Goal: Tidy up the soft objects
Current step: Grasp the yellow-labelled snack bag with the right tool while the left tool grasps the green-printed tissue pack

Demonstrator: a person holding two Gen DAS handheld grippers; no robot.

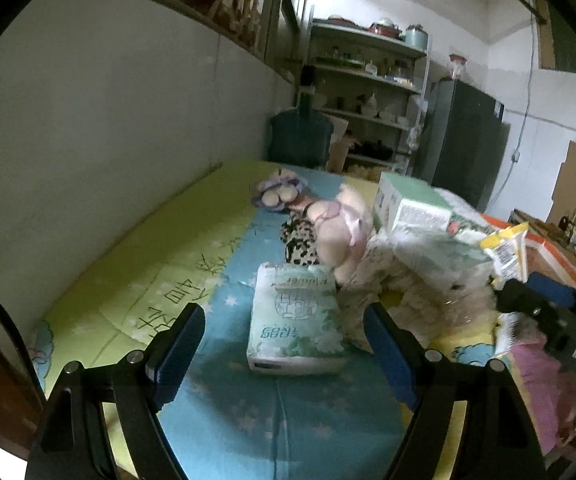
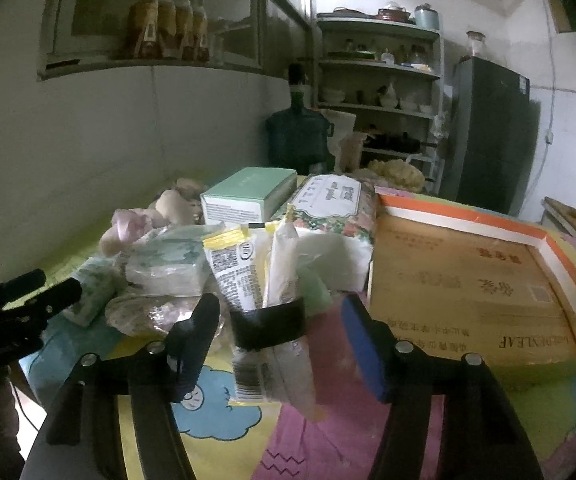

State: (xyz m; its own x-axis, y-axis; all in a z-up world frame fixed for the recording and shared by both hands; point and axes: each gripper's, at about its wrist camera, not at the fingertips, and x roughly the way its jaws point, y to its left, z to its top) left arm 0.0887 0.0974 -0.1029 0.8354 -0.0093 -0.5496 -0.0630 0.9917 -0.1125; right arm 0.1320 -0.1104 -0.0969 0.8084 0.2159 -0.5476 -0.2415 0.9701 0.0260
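Only the left view shows a tissue pack (image 1: 294, 320) lying between the wide left tool (image 1: 283, 344) — the right tool (image 2: 279, 344), tilted downward, brackets banded packets (image 2: 267, 280) without touching.

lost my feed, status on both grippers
Left gripper open before green tissue pack. Right gripper open around black-banded sachet bundle. Nothing blocking.

Two plush toys (image 1: 340, 236), one cardboard tray (image 2: 468, 280)

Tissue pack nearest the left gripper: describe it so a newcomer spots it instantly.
Start at the blue starred strip of the bedsheet. The tissue pack lies flat there, left of the heaped pile. It alone lies apart from the heap: white-green wrapper, leaf print.
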